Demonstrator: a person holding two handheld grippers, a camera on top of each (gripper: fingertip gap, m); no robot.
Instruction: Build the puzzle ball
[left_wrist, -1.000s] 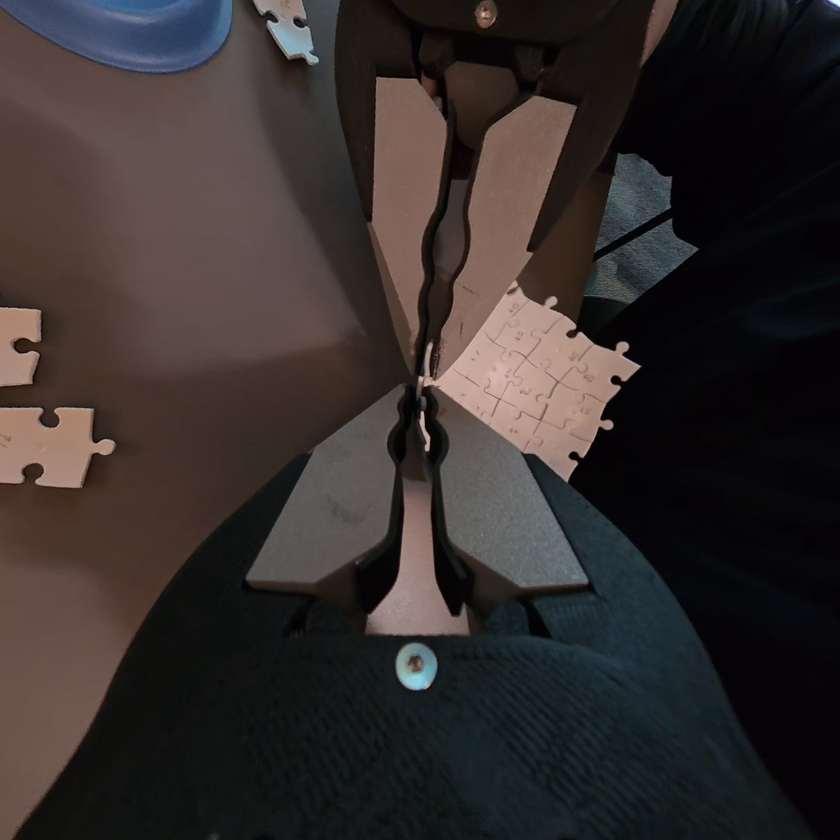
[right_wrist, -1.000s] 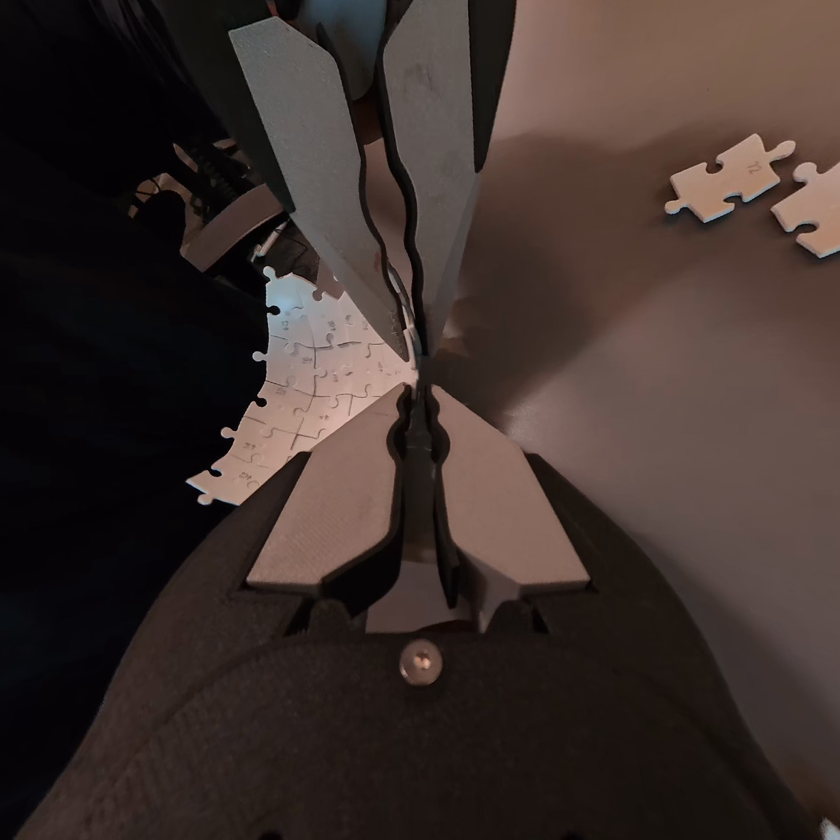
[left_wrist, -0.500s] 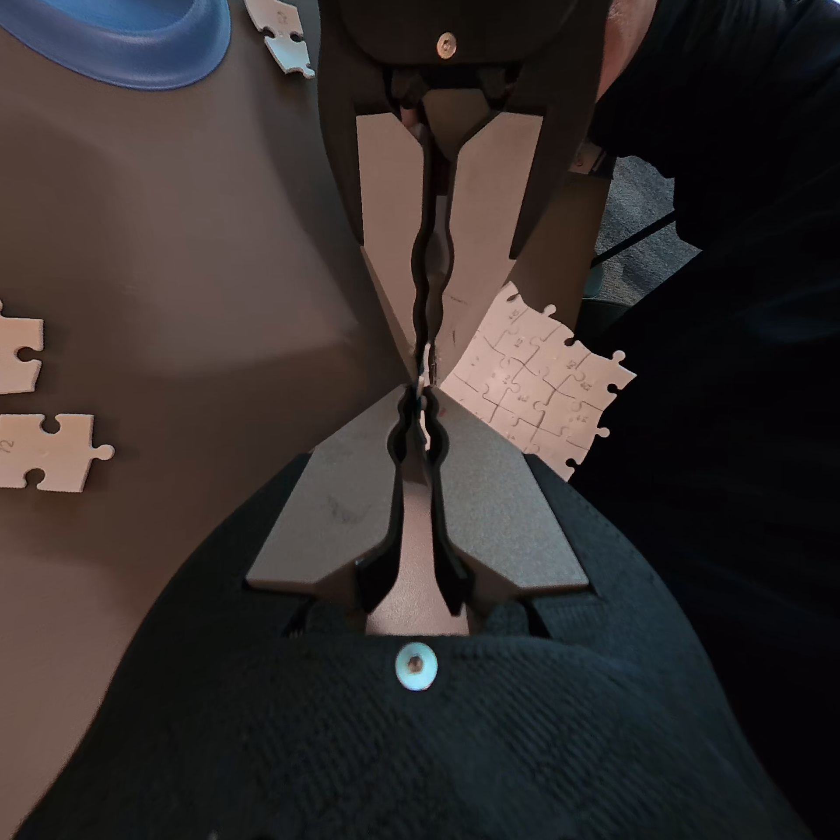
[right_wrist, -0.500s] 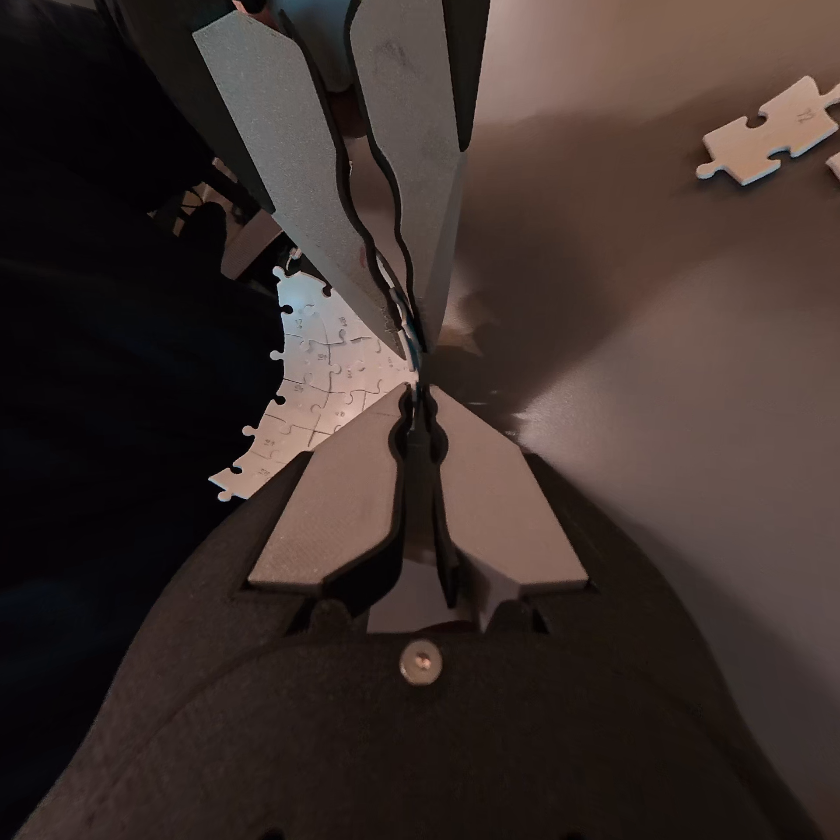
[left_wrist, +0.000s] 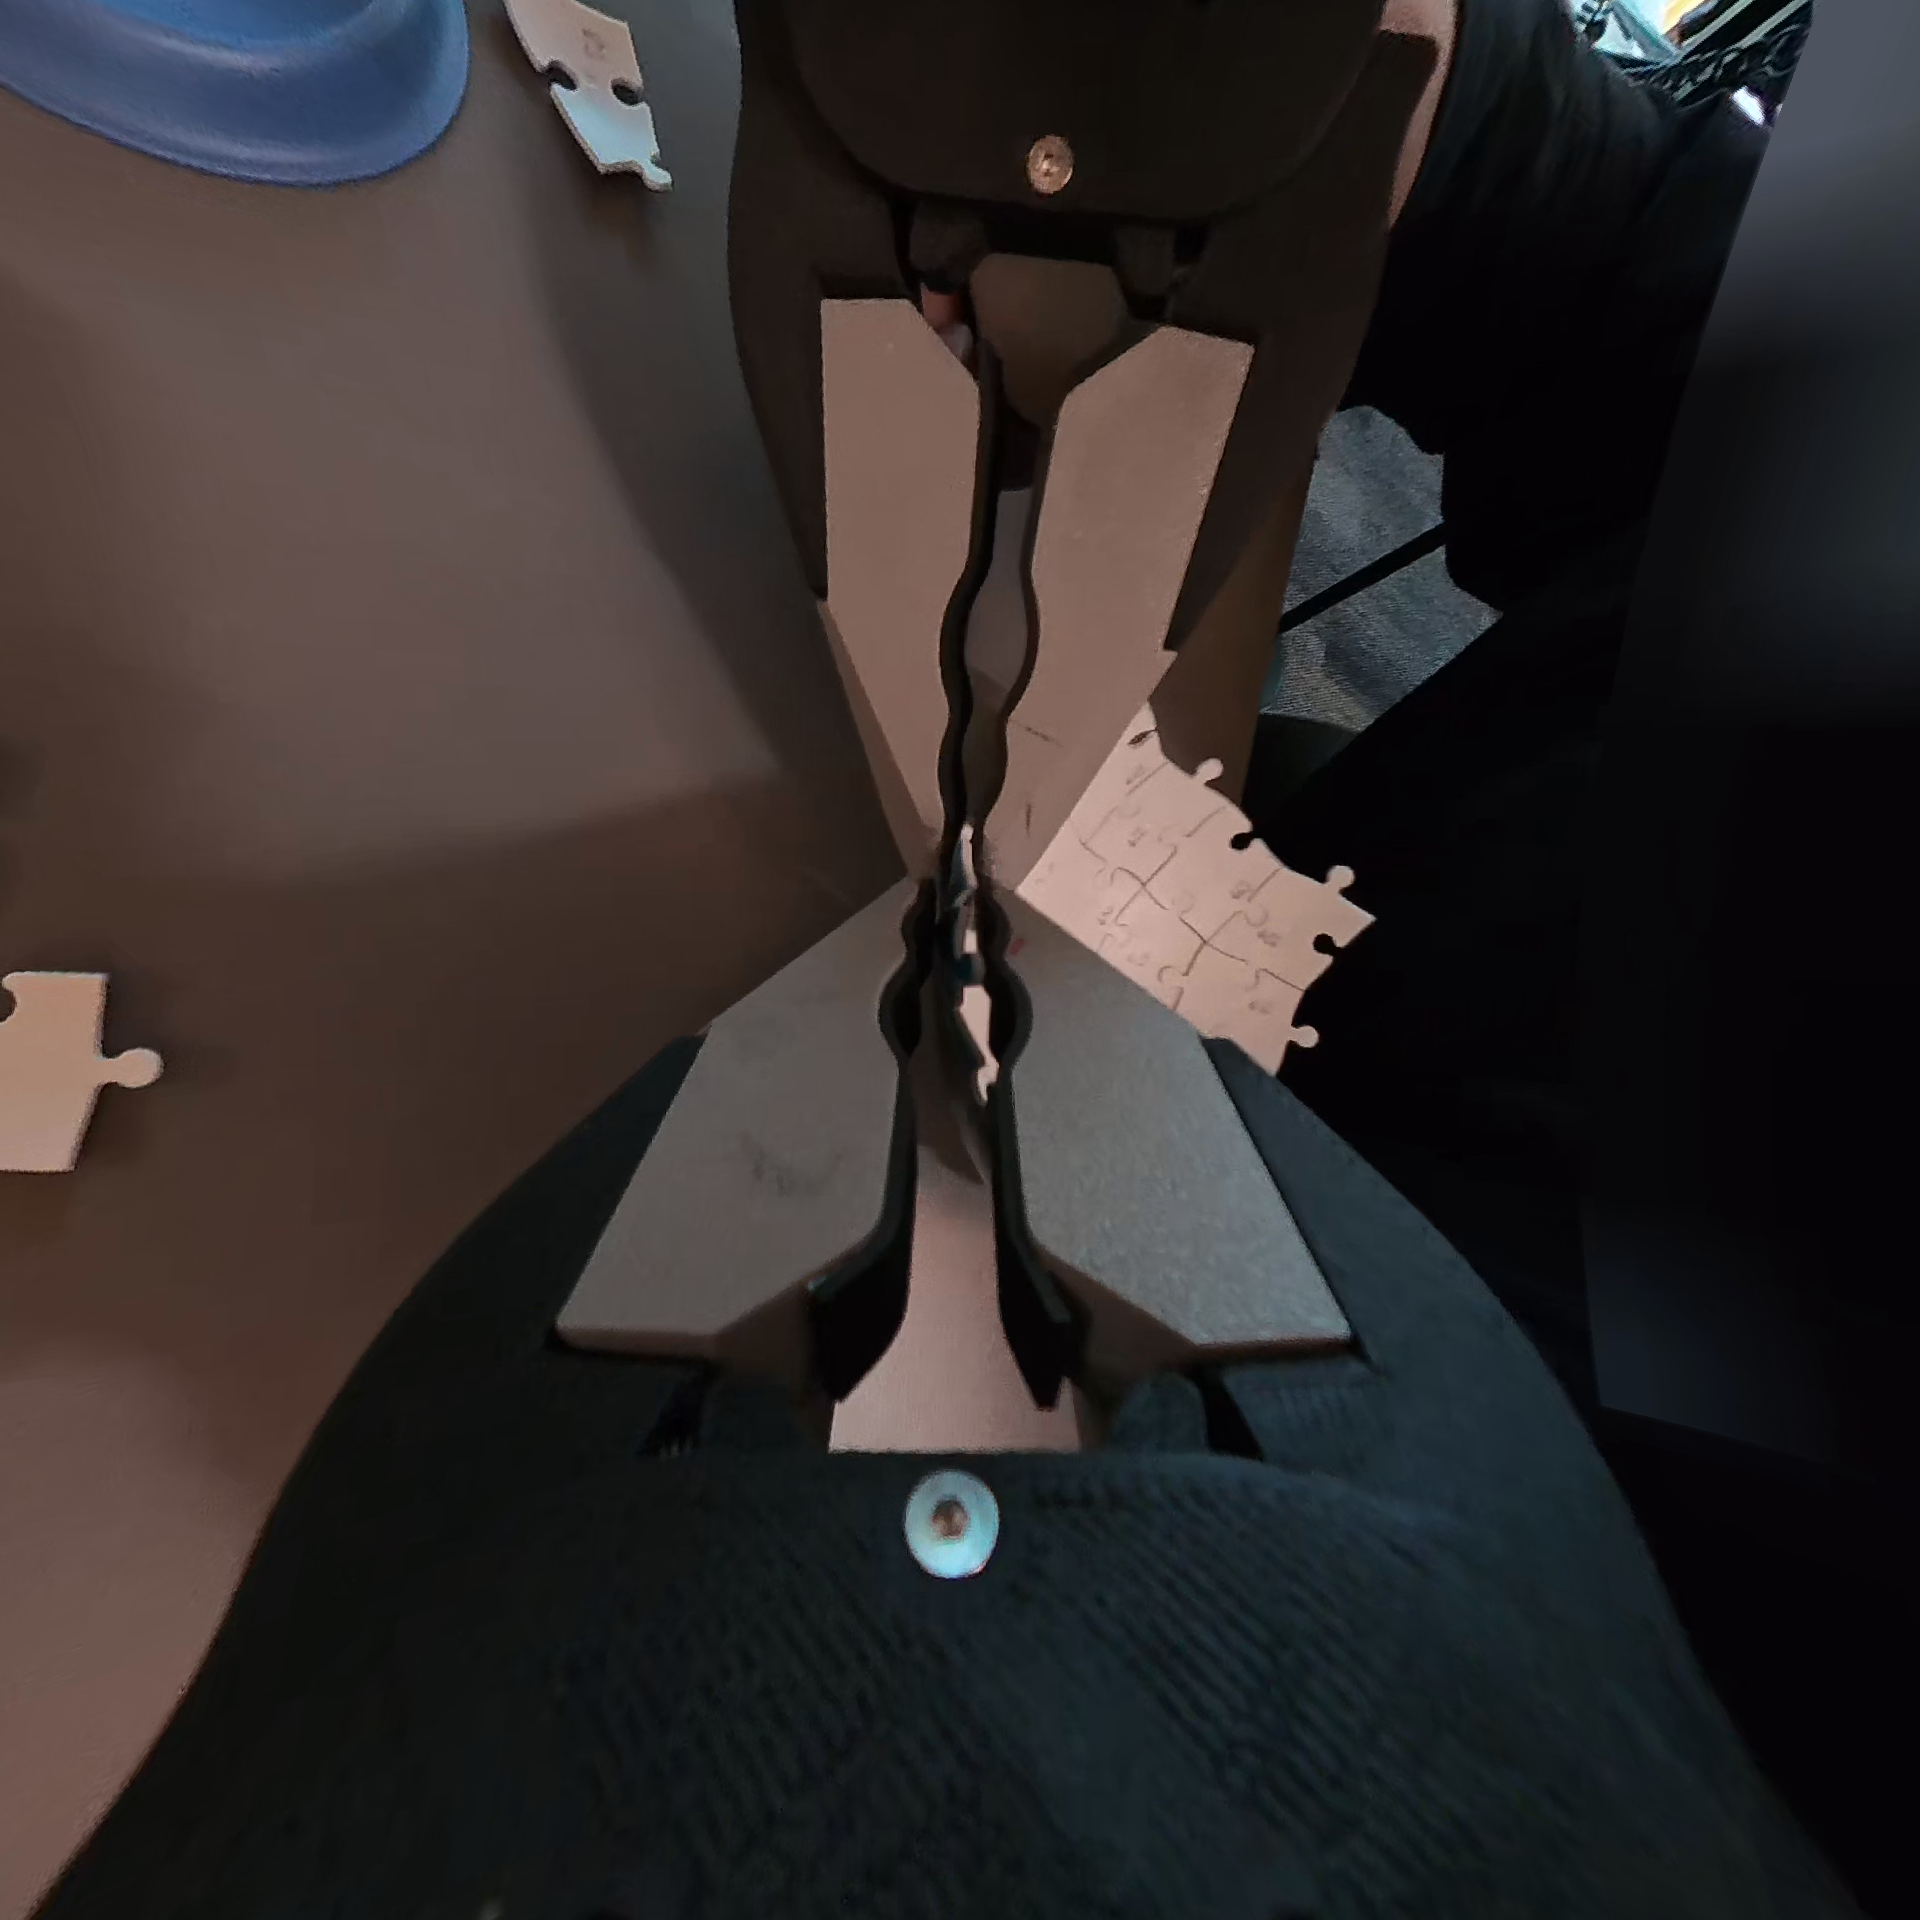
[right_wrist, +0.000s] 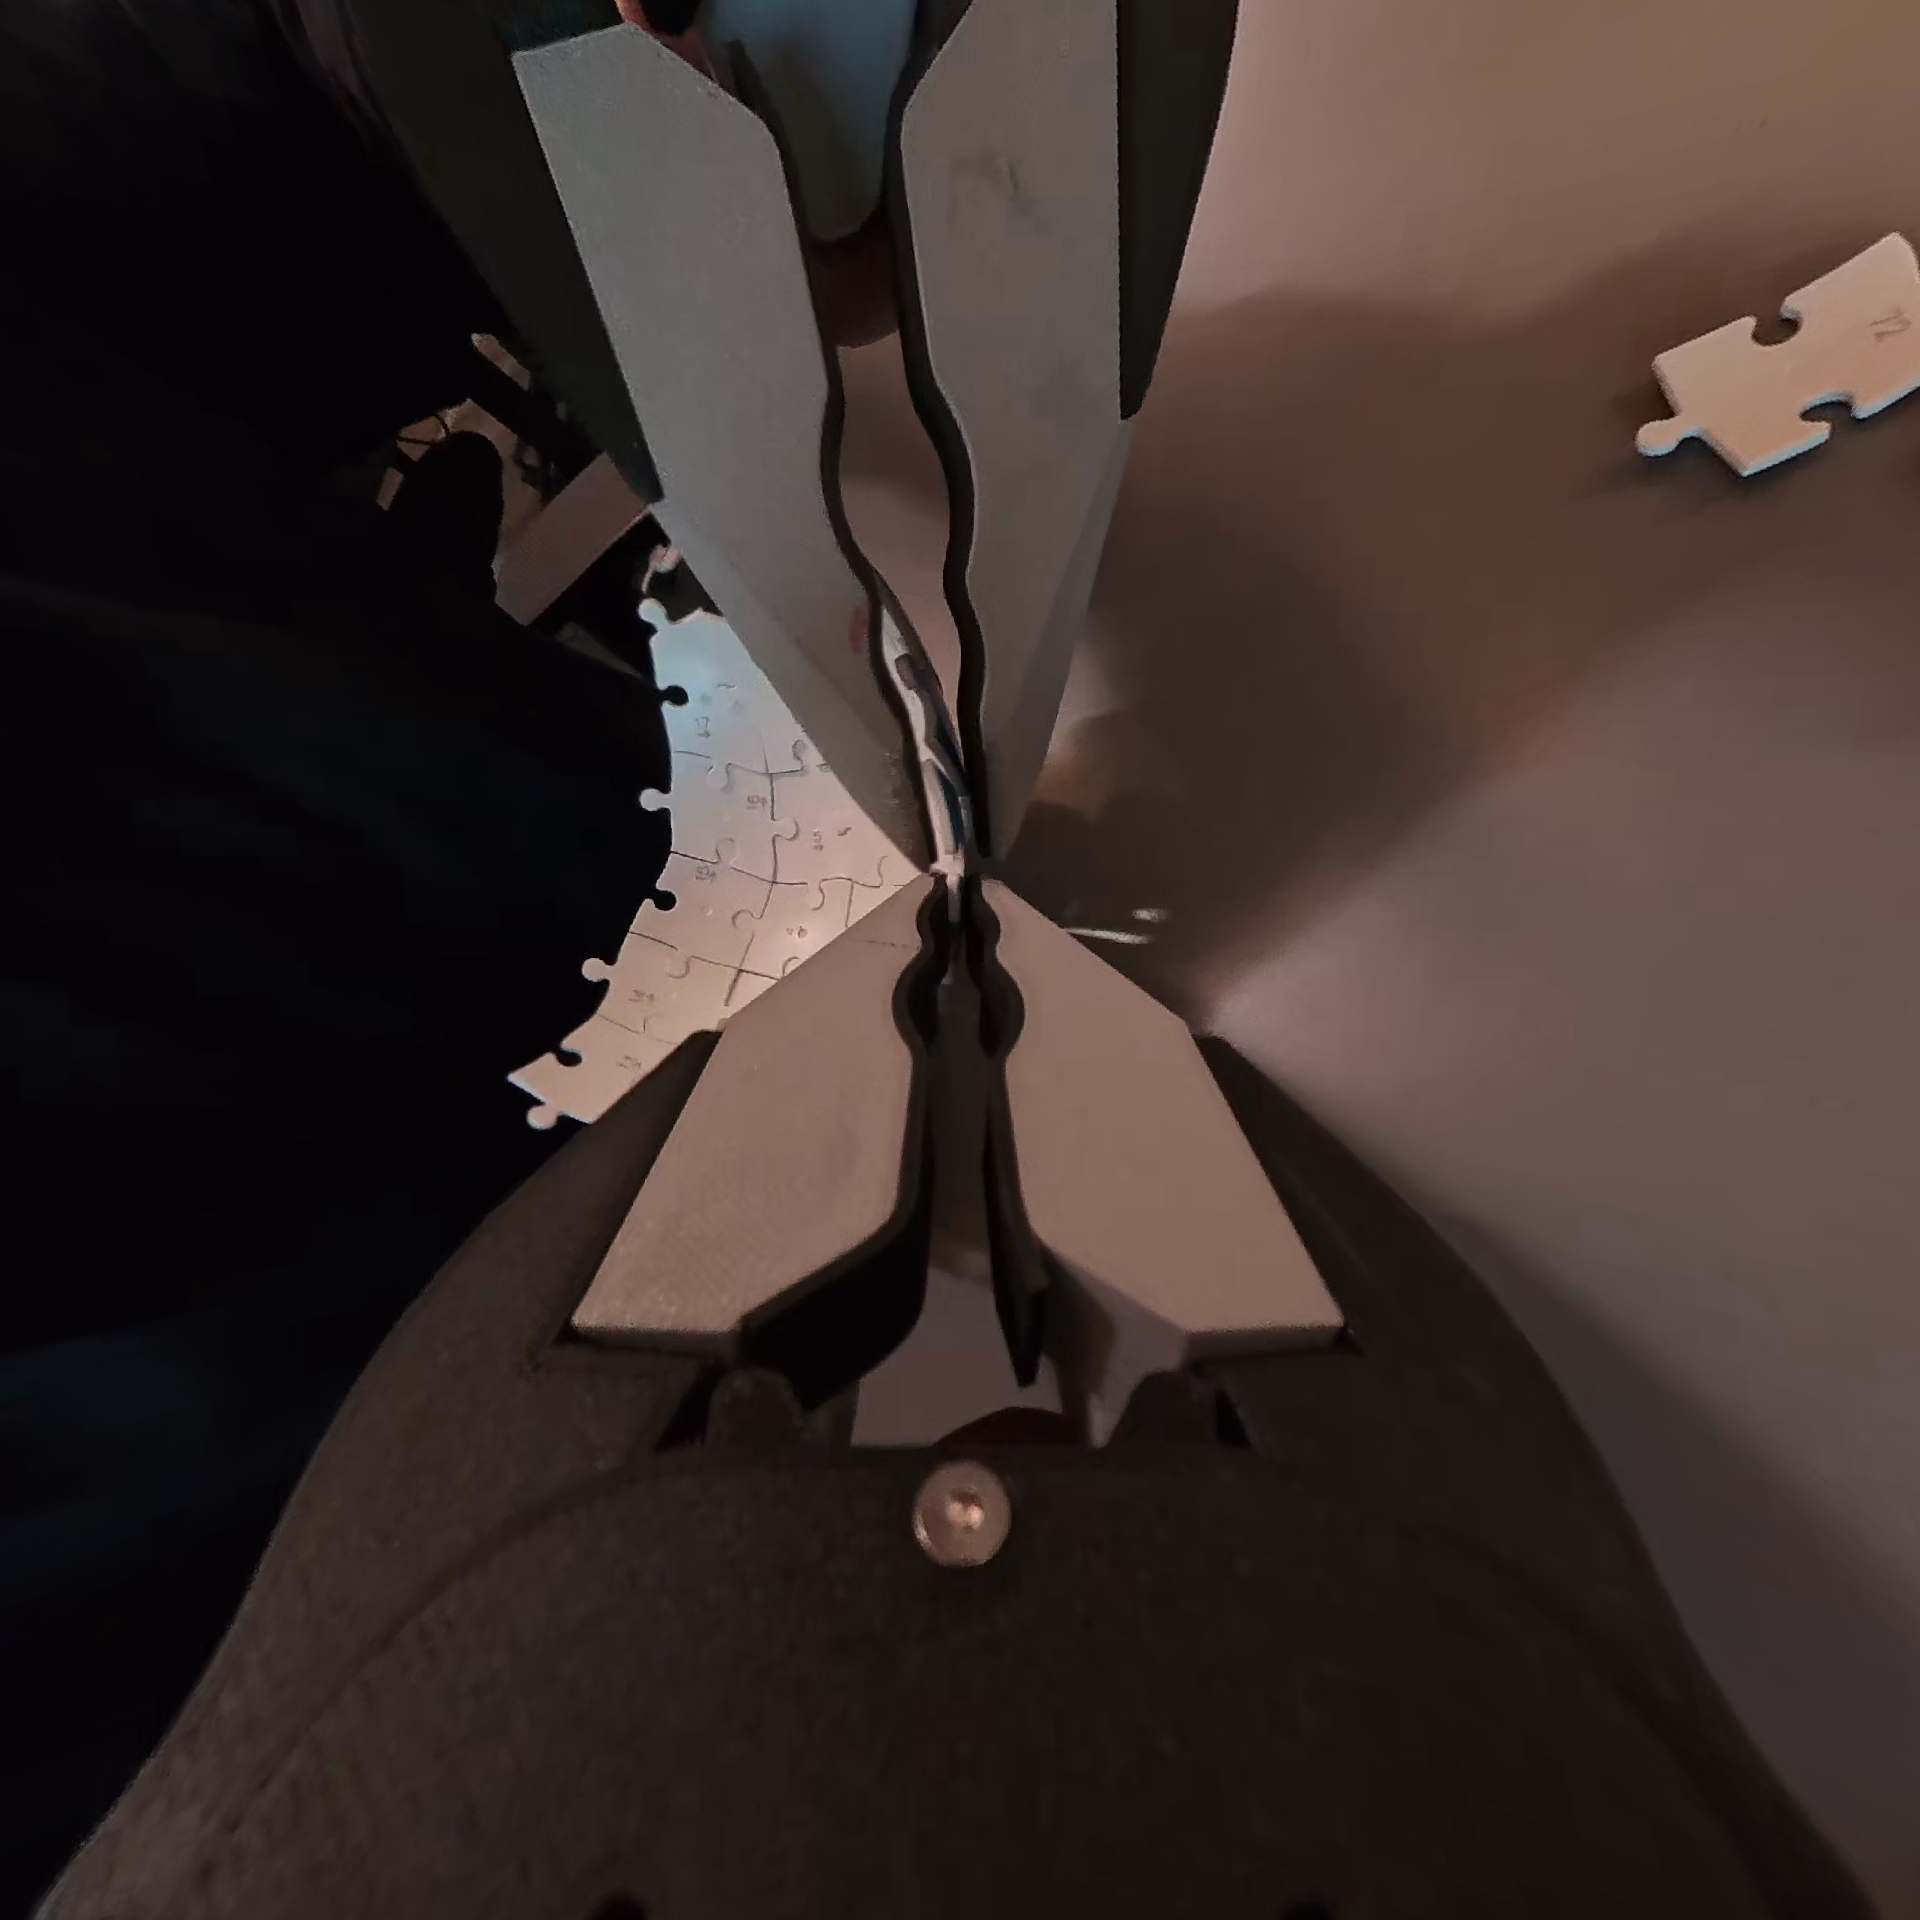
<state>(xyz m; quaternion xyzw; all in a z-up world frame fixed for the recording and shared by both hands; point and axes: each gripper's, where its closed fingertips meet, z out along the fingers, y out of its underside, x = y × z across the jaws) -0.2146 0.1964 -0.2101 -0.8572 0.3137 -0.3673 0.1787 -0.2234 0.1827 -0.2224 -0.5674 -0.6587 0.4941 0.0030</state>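
Meeting tip to tip, the left gripper (left_wrist: 956, 914) and right gripper (left_wrist: 971, 831) both pinch the curved white shell (left_wrist: 1195, 914) of interlocked pieces; two loose pieces (left_wrist: 62, 1070) lie left, a blue dish (left_wrist: 260, 94) far left. Right view — same shell (right_wrist: 748, 883) left, gripper (right_wrist: 961, 894) clamped on it, one flat piece (right_wrist: 1797, 364) far right.

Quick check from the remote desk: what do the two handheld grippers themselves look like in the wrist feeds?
Both match. The left gripper and right gripper each have a black textured body with one silver screw at its centre, and two grey, flat-faced, wedge-shaped fingers tapering to a point. Black wavy rubber strips line the inner edges of the jaws. No cables show. The person wears dark clothing.
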